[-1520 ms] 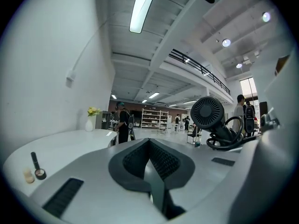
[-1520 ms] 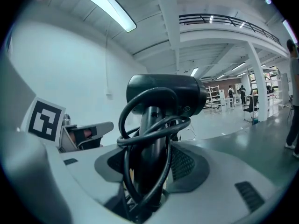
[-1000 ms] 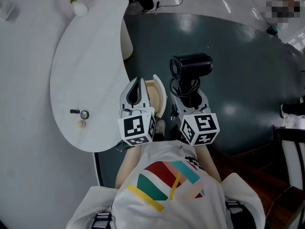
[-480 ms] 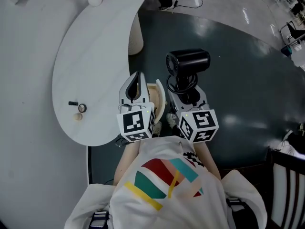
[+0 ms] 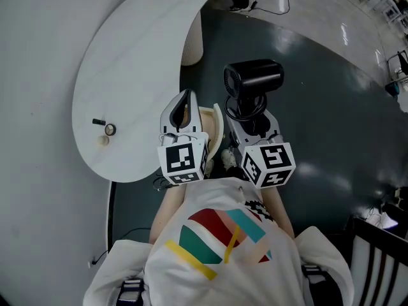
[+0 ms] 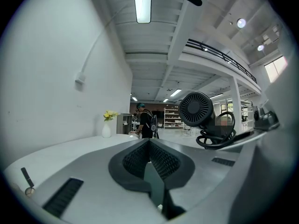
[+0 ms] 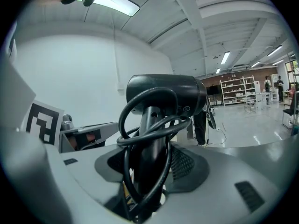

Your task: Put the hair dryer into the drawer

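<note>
The black hair dryer point(image 5: 254, 76) stands upright with its cord looped round the handle, and my right gripper point(image 5: 250, 115) is shut on that handle. In the right gripper view the hair dryer point(image 7: 163, 91) fills the middle, its handle between the pads of the right gripper point(image 7: 152, 169). My left gripper point(image 5: 185, 98) hangs beside it, shut with nothing in it, its pads meeting in the left gripper view point(image 6: 149, 144). The hair dryer point(image 6: 197, 109) shows at that view's right. Between the grippers lies what looks like an open drawer point(image 5: 214, 131), white-fronted with pale wood inside, partly hidden by the left gripper.
A white curved table point(image 5: 127, 69) stretches to the left, with a small ring and a dark stick point(image 5: 105, 128) on it. A vase with yellow flowers point(image 6: 107, 128) stands at its far end. A dark rug point(image 5: 331, 107) covers the floor at right. A chair point(image 5: 376, 254) is at the lower right.
The table has slid right and up in the head view as the person turned. Both grippers kept their places side by side; the hair dryer stays gripped.
</note>
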A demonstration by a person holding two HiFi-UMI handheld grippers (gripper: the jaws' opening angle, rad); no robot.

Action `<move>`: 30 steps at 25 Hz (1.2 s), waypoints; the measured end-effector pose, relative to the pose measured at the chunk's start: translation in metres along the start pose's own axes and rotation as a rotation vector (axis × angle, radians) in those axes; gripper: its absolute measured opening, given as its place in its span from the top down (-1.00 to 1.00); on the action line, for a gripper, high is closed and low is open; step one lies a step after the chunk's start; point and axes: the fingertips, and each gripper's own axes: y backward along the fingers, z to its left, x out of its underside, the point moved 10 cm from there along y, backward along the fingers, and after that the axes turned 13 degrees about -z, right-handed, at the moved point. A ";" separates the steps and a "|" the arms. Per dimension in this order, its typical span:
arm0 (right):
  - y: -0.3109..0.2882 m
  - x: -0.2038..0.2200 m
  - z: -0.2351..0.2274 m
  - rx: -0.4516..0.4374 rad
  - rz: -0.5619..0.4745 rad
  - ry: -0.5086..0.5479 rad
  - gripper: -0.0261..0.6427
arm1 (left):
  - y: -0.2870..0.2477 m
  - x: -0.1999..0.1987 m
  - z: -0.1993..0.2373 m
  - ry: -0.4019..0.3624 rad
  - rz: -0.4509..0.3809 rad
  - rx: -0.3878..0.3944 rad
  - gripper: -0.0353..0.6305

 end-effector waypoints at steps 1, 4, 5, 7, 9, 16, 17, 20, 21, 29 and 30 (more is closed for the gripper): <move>-0.001 -0.002 -0.001 -0.016 0.006 0.007 0.26 | 0.001 -0.001 -0.001 -0.003 -0.001 -0.012 0.85; 0.000 -0.007 -0.006 -0.064 0.018 0.017 0.26 | 0.007 -0.004 -0.006 -0.009 -0.002 -0.055 0.85; 0.001 -0.009 -0.008 -0.079 0.021 0.016 0.26 | 0.010 -0.005 -0.007 -0.009 -0.002 -0.072 0.85; 0.003 -0.012 -0.011 -0.107 0.027 0.012 0.26 | 0.016 -0.008 -0.012 -0.006 -0.002 -0.106 0.85; 0.003 -0.015 -0.014 -0.139 0.036 0.014 0.26 | 0.020 -0.011 -0.015 -0.007 -0.004 -0.140 0.84; -0.046 0.002 0.032 -0.315 0.111 0.048 0.26 | 0.047 0.000 0.039 -0.001 0.013 -0.312 0.85; -0.050 0.003 0.038 -0.336 0.119 0.053 0.26 | 0.051 0.000 0.043 -0.006 0.015 -0.331 0.85; -0.057 0.007 0.051 -0.399 0.140 0.064 0.26 | 0.064 0.000 0.051 -0.017 0.020 -0.393 0.84; -0.060 0.008 0.055 -0.419 0.146 0.064 0.26 | 0.068 0.000 0.053 -0.019 0.021 -0.413 0.85; -0.070 0.024 0.088 -0.557 0.192 0.085 0.26 | 0.104 0.004 0.070 -0.024 0.027 -0.535 0.85; -0.070 0.025 0.090 -0.566 0.197 0.081 0.26 | 0.107 0.004 0.071 -0.022 0.024 -0.542 0.84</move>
